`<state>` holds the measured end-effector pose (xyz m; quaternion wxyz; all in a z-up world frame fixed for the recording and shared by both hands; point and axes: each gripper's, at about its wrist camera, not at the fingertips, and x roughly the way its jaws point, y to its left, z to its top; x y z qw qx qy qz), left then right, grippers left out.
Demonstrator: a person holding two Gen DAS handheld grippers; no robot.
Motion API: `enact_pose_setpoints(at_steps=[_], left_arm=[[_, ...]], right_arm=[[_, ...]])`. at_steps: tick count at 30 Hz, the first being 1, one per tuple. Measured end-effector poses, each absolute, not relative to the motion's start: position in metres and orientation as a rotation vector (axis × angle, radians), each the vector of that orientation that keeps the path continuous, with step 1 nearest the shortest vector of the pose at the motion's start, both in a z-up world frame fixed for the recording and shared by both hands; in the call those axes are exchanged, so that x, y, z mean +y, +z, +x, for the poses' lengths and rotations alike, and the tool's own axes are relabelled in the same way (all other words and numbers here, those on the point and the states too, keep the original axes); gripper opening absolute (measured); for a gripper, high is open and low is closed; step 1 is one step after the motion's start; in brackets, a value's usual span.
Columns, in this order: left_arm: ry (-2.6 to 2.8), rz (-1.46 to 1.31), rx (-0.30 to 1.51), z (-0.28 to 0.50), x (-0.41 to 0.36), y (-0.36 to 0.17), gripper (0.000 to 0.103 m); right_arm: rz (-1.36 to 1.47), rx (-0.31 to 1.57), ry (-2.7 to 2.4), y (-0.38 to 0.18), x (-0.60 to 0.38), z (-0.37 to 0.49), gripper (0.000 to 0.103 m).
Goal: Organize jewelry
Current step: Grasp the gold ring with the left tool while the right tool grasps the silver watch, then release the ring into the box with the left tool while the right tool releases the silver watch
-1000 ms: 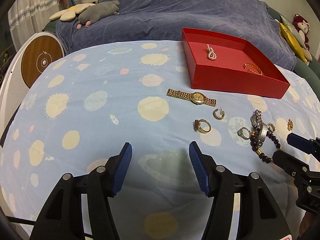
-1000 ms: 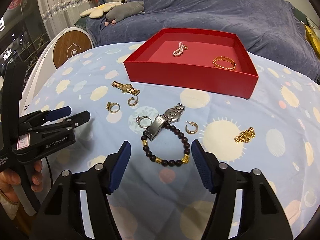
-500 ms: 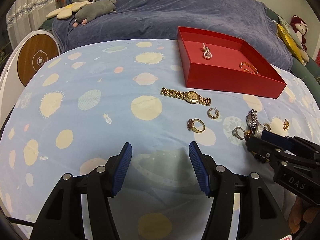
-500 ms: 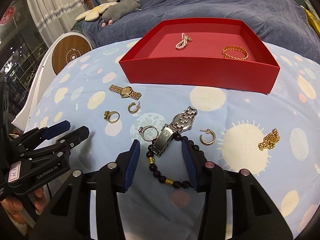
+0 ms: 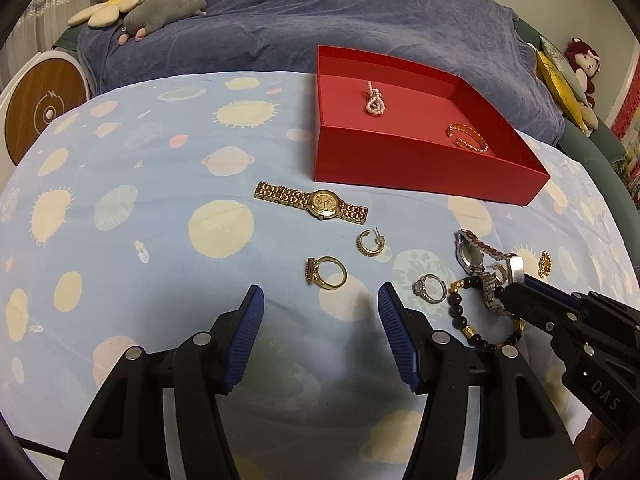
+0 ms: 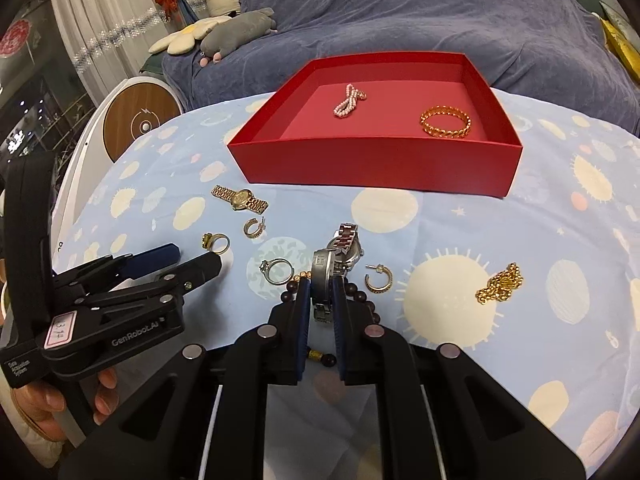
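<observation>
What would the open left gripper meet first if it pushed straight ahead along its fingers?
Probably the gold ring with the dark stone, which lies just beyond the left gripper, between its fingers. Farther along sit a gold hoop earring and the gold watch. Depth is uncertain in this fisheye view.

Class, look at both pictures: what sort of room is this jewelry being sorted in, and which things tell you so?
Probably a bedroom or a child's room at home: a blue blanket drapes a bed or sofa behind the table, plush toys lie on it, and a sheer curtain hangs at the left.
</observation>
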<state>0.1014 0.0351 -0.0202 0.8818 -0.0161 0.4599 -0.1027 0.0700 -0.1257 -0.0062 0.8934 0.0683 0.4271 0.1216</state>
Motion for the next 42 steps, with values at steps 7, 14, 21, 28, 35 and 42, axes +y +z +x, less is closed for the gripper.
enact_pose_setpoints(at_steps=[7,14,21,28,35,42], left_arm=[[-0.185,-0.018,0.949,0.110,0.035,-0.025,0.045],[-0.188,0.020,0.927,0.112,0.031,-0.027,0.009],[-0.192,0.031,0.926,0.110,0.031,-0.025,0.006],[-0.206,0.023,0.907,0.104,0.034,-0.012,0.006],[-0.239,0.027,0.897,0.092,0.036,0.008,0.006],[-0.276,0.060,0.855,0.095,0.027,0.042,0.006]], right_arm=[[0.159,0.890,0.251,-0.005,-0.131,0.068,0.010],[0.163,0.885,0.241,-0.004,-0.133,0.068,0.010],[0.166,0.866,0.231,0.001,-0.136,0.067,0.010],[0.176,0.812,0.214,0.018,-0.149,0.064,0.010],[0.180,0.751,0.187,0.043,-0.165,0.059,0.010],[0.195,0.660,0.166,0.087,-0.186,0.068,0.010]])
